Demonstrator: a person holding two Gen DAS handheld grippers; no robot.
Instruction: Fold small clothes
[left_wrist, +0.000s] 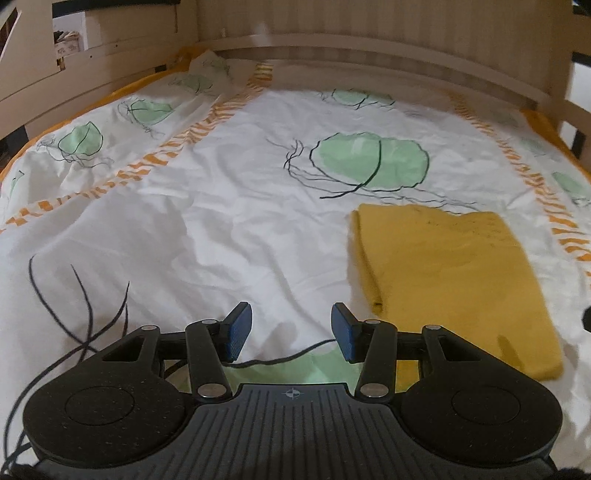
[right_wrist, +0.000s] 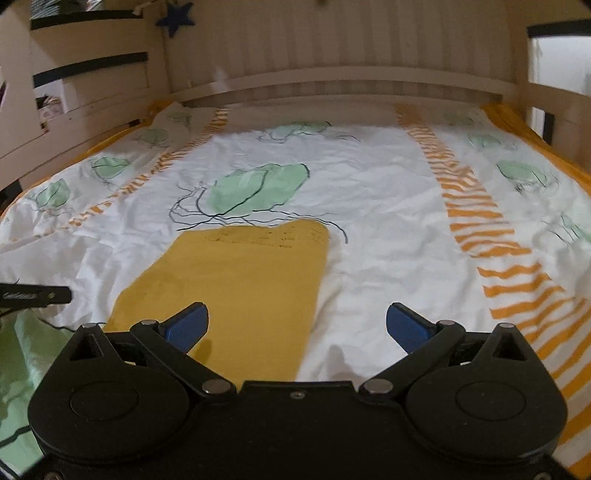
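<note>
Surface: bed cover (left_wrist: 229, 206), white, green blotches, orange striped bands; wooden bed frame (left_wrist: 369, 40) beyond.
Item: yellow garment (left_wrist: 454, 280), folded flat, right of left gripper (left_wrist: 291, 332), ahead-left of right gripper (right_wrist: 297, 326); near edge cut off behind tool bodies.
Both grippers: jaws apart, empty.
Faint marks on garment illegible.

I'm looking at a bed w/ a white duvet (left_wrist: 229, 206), printed w/ green blobs, thin black lines & orange striped bands (right_wrist: 476, 218). Pale wood headboard (left_wrist: 369, 22) of vertical slats behind, w/ a wood rail (right_wrist: 332, 79) across it. Slatted side frame (right_wrist: 88, 59) at left; dark blue star (right_wrist: 176, 17) hangs nearby. Light's dim, warm.
</note>
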